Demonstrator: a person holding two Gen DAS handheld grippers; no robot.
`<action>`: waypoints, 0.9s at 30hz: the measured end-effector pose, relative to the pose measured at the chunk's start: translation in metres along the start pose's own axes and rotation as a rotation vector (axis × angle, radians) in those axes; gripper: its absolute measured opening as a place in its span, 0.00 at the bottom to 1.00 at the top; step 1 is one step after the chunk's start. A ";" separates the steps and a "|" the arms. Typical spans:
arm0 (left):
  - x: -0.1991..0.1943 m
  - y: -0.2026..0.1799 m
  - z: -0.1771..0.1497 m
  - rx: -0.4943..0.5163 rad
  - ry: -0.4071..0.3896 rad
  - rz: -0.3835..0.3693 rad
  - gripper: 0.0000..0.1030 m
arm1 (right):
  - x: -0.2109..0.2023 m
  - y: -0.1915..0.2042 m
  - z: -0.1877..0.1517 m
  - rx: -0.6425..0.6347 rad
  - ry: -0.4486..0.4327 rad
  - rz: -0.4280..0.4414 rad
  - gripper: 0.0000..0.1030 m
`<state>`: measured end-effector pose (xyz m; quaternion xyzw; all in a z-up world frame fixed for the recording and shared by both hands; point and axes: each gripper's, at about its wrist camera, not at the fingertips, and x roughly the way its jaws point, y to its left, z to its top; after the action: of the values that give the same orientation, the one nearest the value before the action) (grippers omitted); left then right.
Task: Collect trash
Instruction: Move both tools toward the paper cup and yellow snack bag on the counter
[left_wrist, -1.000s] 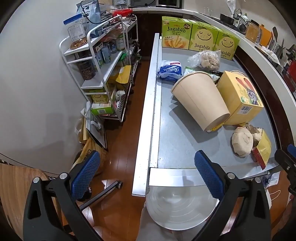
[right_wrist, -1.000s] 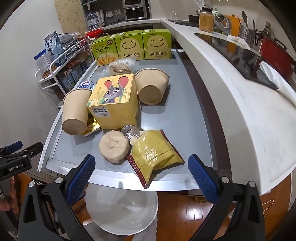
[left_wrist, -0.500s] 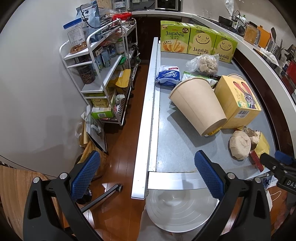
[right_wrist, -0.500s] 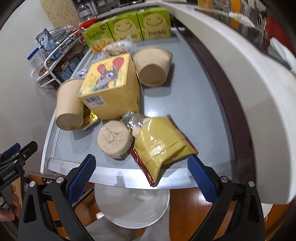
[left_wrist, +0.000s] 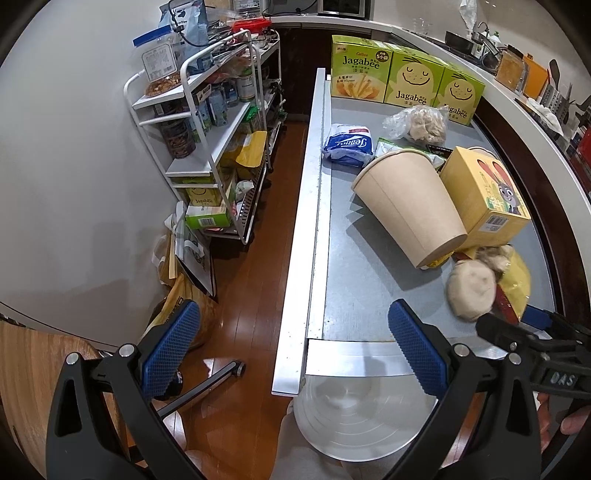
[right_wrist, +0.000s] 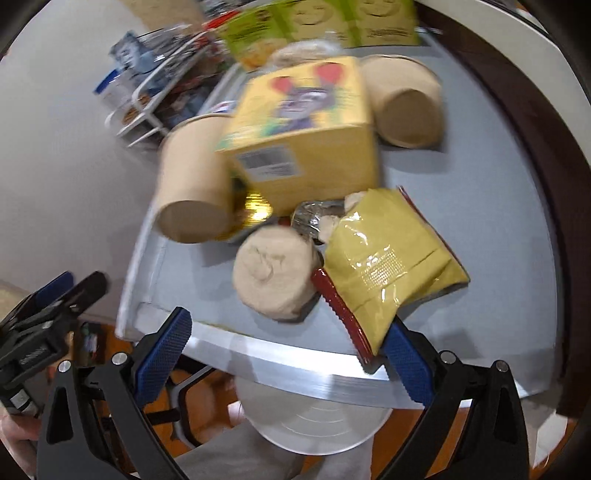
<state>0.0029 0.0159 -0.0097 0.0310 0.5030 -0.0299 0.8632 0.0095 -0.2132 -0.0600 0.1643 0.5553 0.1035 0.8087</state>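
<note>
Item: trash on grey table (left_wrist: 354, 291), collection in progress.

- Right hand-held gripper (right_wrist: 284, 347): jaws spread wide, holding nothing, hovering at the near edge, framing the round beige wad (right_wrist: 275, 275) and yellow snack bag (right_wrist: 388, 254).
- Left hand-held gripper (left_wrist: 295, 350): gaping, empty, hanging over the table's near corner.
- White bowl (left_wrist: 362, 413): sitting below the near edge, at 6 o'clock; probably the receptacle.
- Advice: centre the jaws on one piece, likely the wad; squeeze gently, since it looks soft and crumpled.
- Bag: glossy, crinkled film, red edge, lying at 3 o'clock of the wad, touching it.
- Paper cup (left_wrist: 410, 206): smooth, tapered, lying on its side.
- Yellow carton (left_wrist: 484, 195): stiff, boxy, resting against the cup.
</note>
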 end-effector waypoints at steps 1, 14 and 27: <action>0.000 0.000 0.000 0.000 -0.001 0.000 0.99 | -0.005 0.002 0.000 -0.007 -0.007 0.004 0.95; 0.006 -0.012 0.015 0.047 -0.011 -0.097 0.99 | -0.045 -0.012 -0.004 -0.181 -0.085 -0.318 0.94; 0.014 -0.033 0.058 -0.004 0.010 -0.196 0.99 | -0.035 -0.016 0.008 -0.199 -0.066 -0.337 0.94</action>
<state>0.0571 -0.0221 0.0053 -0.0200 0.5082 -0.1132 0.8535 0.0037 -0.2416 -0.0336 -0.0084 0.5353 0.0153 0.8445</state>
